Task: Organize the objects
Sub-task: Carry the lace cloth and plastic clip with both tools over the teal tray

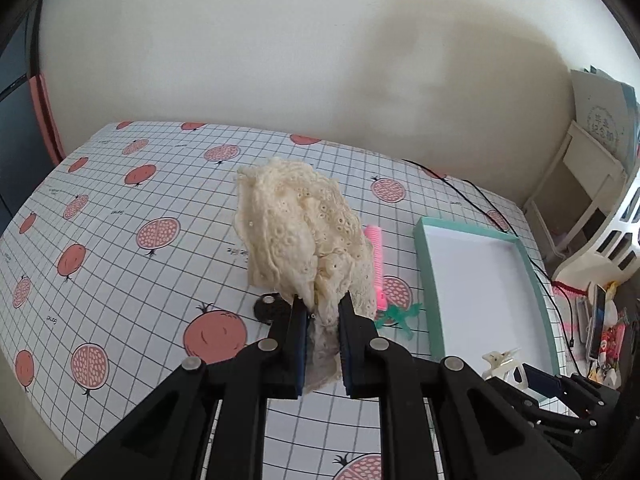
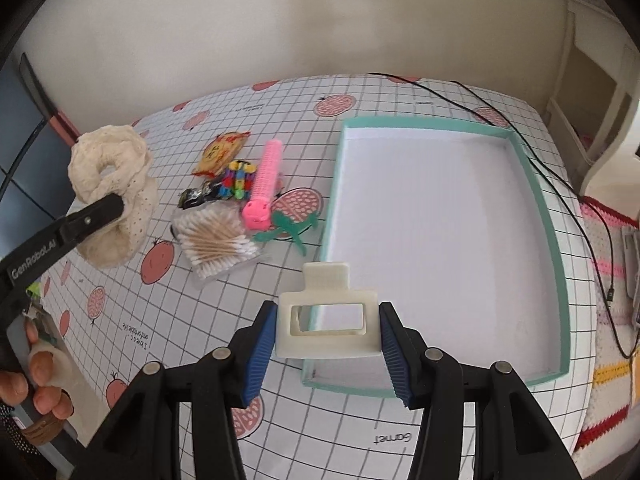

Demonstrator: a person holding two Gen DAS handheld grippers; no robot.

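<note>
**Both grippers loaded above the pomegranate-print table**

The left gripper (image 1: 323, 312) is closed down on a cream lace fabric scrunchie (image 1: 296, 232), its blue-padded jaws pinching a fold of the cloth and holding it clear of the white grid-patterned tablecloth with red pomegranates (image 1: 120, 208). In the left wrist view the bunched lace hides most of the small pile behind it: only the edge of a black round item (image 1: 266, 308), a strip of the pink ribbed hair roller (image 1: 376, 264) and part of a green plastic clip (image 1: 400, 316) show.

The right gripper (image 2: 328, 334) holds a cream rectangular plastic claw clip (image 2: 326, 320) between moderately spread jaws, each blue pad pressed to one end of the clip. It hangs over the near left corner of the shallow teal-walled tray with a white floor (image 2: 558, 240), hiding that stretch of rim.

From the right wrist view the pile lies just left of the tray: a clear packet of cotton swabs (image 2: 218, 246), a colourful beaded item (image 2: 238, 180), a yellow-red snack packet (image 2: 222, 150); the dark object beneath is hard to identify. A black cable (image 2: 540, 160) runs along the tray's far and right sides. A hand (image 2: 36, 376) is cut off at the left edge. Bare cloth lies open at the near left.
</note>
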